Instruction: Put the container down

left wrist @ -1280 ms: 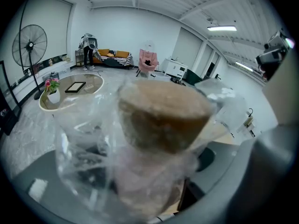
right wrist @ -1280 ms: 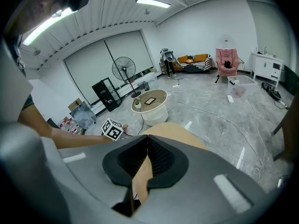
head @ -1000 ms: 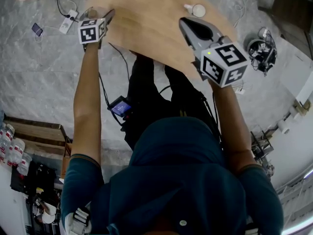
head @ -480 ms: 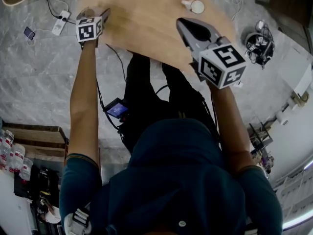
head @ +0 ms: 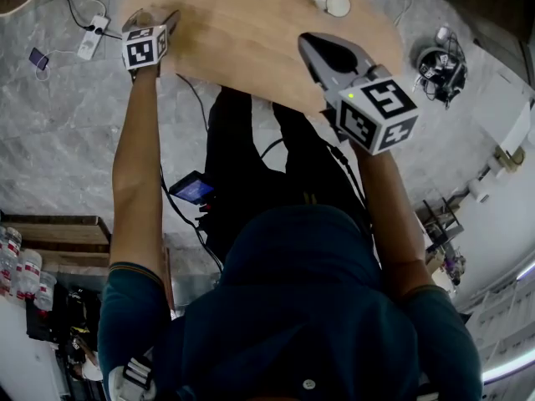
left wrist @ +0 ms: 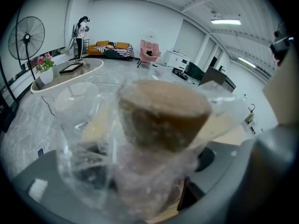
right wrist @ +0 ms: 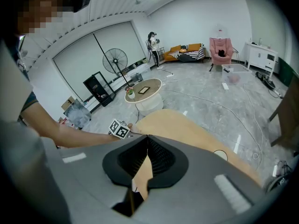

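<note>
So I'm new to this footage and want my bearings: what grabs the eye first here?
The crinkled clear plastic container with a brown round top fills the left gripper view, clamped in the left gripper. In the head view the right gripper, shut and empty, hangs over the light wooden table, with its black-and-white marker cube nearest the camera.

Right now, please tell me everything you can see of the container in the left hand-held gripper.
The container looks like clear, crinkled plastic, blurred because it is so close. A brown, round cork-like piece with a flat top shows in or on it. It stands roughly upright between the jaws of the left hand-held gripper, which press on it. It is at the near left edge of the wooden table; whether it touches the table I cannot tell.
</note>
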